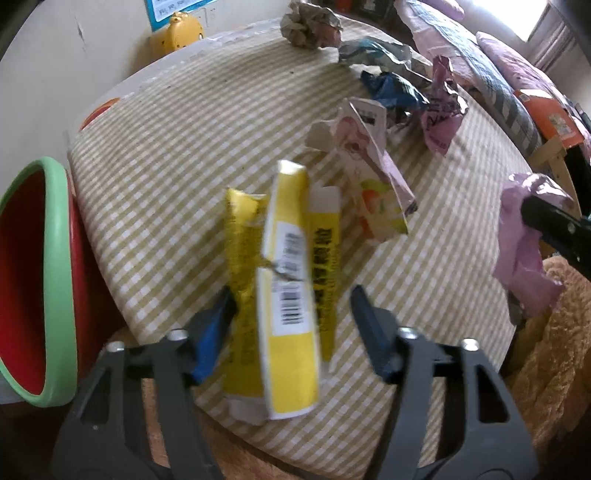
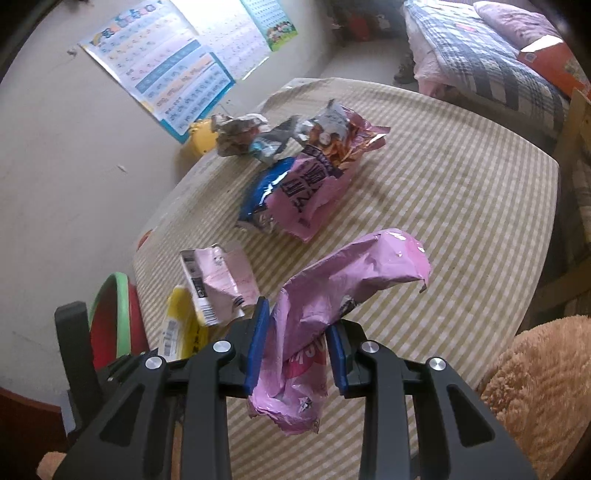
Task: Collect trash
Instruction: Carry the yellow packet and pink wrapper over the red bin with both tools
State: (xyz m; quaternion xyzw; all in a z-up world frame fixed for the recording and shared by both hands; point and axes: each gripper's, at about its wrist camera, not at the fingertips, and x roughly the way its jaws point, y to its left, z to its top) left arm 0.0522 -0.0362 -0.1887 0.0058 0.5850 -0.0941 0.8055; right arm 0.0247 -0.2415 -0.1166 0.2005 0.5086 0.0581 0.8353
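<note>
My left gripper [image 1: 291, 295] is open, its blue-padded fingers on either side of a flattened yellow carton [image 1: 290, 295] that lies on the checked tablecloth near the front edge. My right gripper [image 2: 299, 332] is shut on a crumpled pink plastic wrapper [image 2: 332, 284] and holds it above the table; it also shows in the left wrist view [image 1: 524, 251] at the far right. A red bin with a green rim [image 1: 33, 280] stands at the table's left side. More trash lies further back: a pink-and-white carton [image 1: 369, 162], a blue bag [image 2: 262, 192] and a pink snack bag [image 2: 314, 192].
A ball of crumpled paper [image 1: 310, 24] and a grey wrapper [image 1: 376, 51] sit at the table's far edge. A yellow toy [image 1: 181, 33] stands by the wall. A brown plush [image 2: 543, 387] lies at the right front. A bed [image 2: 480, 62] is behind.
</note>
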